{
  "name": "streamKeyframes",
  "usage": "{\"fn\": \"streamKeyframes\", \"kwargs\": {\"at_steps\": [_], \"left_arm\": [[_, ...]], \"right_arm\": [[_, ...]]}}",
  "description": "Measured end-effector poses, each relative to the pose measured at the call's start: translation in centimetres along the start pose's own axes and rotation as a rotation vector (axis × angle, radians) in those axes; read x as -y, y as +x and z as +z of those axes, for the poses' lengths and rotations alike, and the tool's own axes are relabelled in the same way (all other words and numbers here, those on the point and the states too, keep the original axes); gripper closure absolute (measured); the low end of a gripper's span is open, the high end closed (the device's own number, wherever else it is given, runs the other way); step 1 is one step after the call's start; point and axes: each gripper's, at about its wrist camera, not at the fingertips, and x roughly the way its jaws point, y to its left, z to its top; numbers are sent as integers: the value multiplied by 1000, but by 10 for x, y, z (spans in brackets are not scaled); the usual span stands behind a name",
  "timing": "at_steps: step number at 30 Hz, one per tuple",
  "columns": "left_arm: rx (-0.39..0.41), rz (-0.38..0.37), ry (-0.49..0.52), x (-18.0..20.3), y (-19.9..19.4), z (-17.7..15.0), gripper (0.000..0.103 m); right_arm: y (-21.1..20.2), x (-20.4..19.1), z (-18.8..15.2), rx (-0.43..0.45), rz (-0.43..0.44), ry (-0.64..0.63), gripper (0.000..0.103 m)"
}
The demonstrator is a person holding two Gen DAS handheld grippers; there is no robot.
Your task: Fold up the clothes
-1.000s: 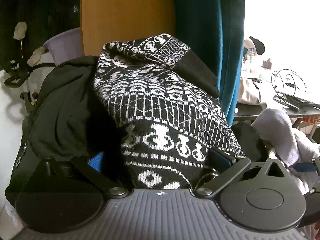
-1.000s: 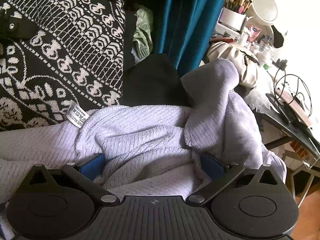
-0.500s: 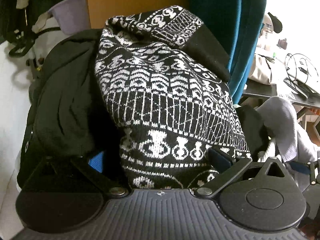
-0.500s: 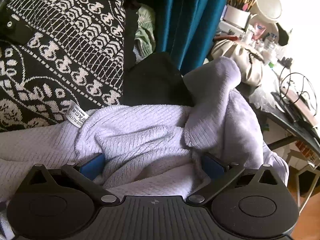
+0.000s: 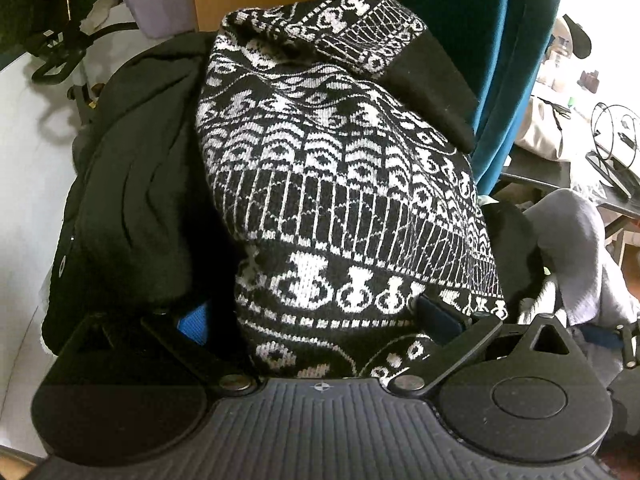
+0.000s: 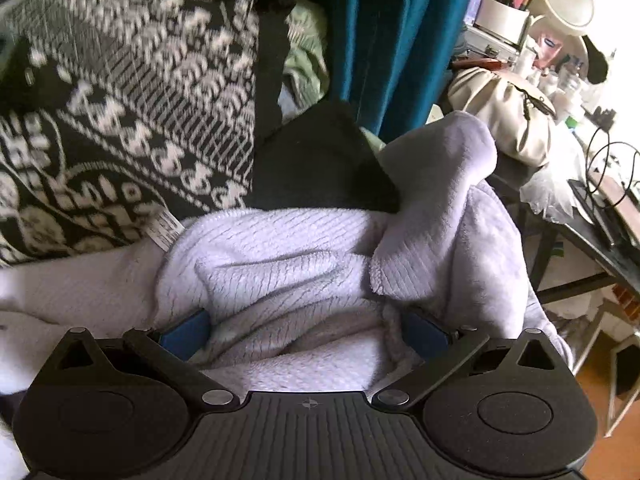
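Since a second ago the left gripper (image 5: 316, 316) has pushed closer over the black-and-white patterned sweater (image 5: 340, 184), whose knit now bulges up between its widely spread fingers (image 5: 436, 314), with a black garment (image 5: 132, 184) past the left finger. The right gripper (image 6: 306, 330) keeps its fingers (image 6: 186, 332) spread around a bunched lilac fleece garment (image 6: 288, 264); whether either pair truly pinches the cloth cannot be told. A white label (image 6: 164, 228) beyond the left finger is too blurred to read, and a cup of brushes (image 6: 502, 8) stands on the cluttered desk (image 6: 596, 216) far right.
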Motion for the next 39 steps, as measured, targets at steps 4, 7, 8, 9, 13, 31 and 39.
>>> {"fn": "streamKeyframes", "kwargs": {"at_steps": [4,7,8,9,13,31,39], "left_arm": [[-4,10,10,3,1,1,0],[7,15,12,6,2,1,0],[14,16,11,6,3,0,0],[21,16,9,6,3,-1,0],[53,7,3,4,2,-6,0],[91,0,-22,4,1,-9,0],[100,13,-20,5,0,-10,0]], "right_arm": [[-11,7,-3,5,-5,-6,1],[-8,3,-11,1,-39,-67,1],[-5,1,-13,-5,-49,-87,1],[-2,-3,-16,-7,-60,-110,1],[5,-7,-21,14,-73,-123,1],[13,-10,-25,15,-95,-147,1],[-19,15,-9,45,-6,10,1]]}}
